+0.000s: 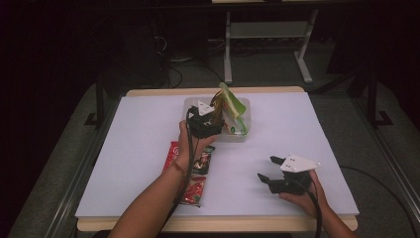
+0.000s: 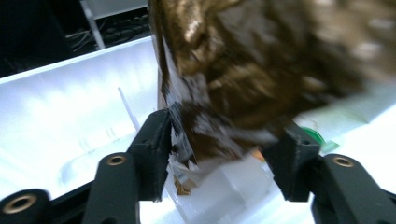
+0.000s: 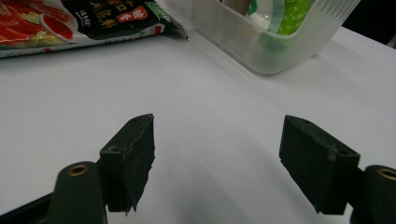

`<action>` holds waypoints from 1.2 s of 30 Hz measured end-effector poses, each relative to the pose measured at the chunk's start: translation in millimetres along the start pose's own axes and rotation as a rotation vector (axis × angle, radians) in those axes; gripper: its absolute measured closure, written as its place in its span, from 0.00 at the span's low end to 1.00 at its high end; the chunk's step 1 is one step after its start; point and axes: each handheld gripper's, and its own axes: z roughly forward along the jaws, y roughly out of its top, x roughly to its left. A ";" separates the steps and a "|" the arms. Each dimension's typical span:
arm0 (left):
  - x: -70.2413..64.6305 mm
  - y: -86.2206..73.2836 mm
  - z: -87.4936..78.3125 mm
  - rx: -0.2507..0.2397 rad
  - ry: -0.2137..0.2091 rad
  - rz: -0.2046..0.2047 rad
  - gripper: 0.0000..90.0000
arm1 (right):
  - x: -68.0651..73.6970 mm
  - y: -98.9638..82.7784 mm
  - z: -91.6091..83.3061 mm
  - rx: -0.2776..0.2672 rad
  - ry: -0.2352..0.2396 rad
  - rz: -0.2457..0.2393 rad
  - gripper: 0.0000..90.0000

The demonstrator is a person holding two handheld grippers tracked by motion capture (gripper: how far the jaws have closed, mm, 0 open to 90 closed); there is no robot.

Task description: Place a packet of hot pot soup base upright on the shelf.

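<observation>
The left gripper stands over the clear plastic tub with its jaws parted around the lower edge of a crinkled brown snack packet; one pad looks to brush the foil while the other stands off it, so the grip reads as released, though blur makes the contact hard to call. The packet stands tilted in the tub, beside a green packet. It looks light, thin and crackly, likely slippery and easily crushed, so a pinch on the flat sealed seam would hold best. Two more packets, one red and one dark, lie on the white table nearer the person. The right gripper rests there empty, jaws wide.
</observation>
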 end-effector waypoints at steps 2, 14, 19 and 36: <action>1.1 -1.3 -4.9 -0.002 -0.009 0.004 0.44 | 0.0 0.0 0.0 0.000 0.000 0.000 0.29; 7.3 -11.9 -38.3 -0.009 -0.104 0.117 0.30 | 1.7 0.9 2.1 0.015 0.008 -0.001 0.30; 9.9 -19.1 -56.2 -0.011 -0.120 0.189 0.27 | 5.0 2.1 3.1 0.023 0.009 -0.004 0.31; 39.7 -53.5 -110.0 0.000 -0.155 0.243 0.24 | 10.4 3.9 9.3 0.058 0.015 -0.007 0.31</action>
